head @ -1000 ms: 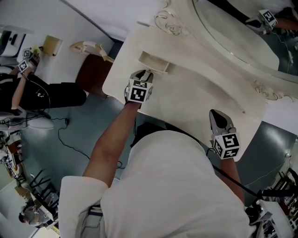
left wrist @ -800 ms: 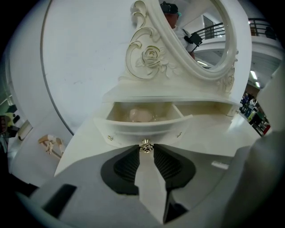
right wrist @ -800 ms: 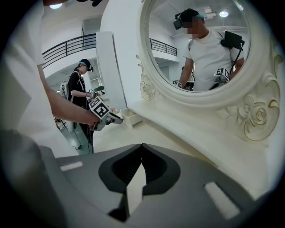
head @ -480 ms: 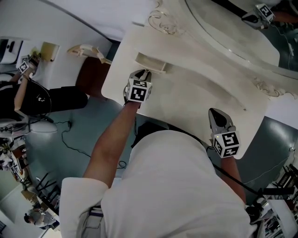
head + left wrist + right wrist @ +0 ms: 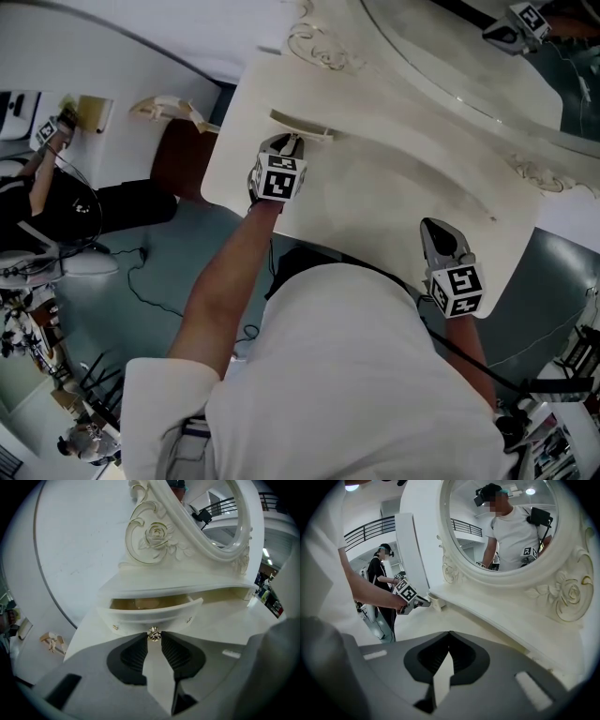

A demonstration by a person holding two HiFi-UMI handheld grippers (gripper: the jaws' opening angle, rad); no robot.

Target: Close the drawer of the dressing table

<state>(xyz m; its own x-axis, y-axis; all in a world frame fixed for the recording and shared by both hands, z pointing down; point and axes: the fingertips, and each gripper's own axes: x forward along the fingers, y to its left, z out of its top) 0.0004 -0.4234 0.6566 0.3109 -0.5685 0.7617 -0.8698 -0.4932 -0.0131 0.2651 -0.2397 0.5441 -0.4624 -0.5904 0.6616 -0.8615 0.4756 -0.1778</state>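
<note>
Your left gripper [image 5: 154, 638] just closed onto knob [image 5: 153, 634], drawer [image 5: 150, 613] ajar, inside seen only in left gripper view, right gripper [image 5: 449, 637] pinched empty.

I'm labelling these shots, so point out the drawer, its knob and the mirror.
drawer [image 5: 154, 616], left gripper view, its curved front.
knob [image 5: 153, 635], left gripper view, its metal head.
mirror [image 5: 506, 522], right gripper view, the glass.

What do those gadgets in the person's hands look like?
The left gripper and right gripper are grey, each with a black-and-white marker cube and ribbed black tongs. The sleeves are short and white. The left tongs have just been closing, the drawer knob between them.
</note>
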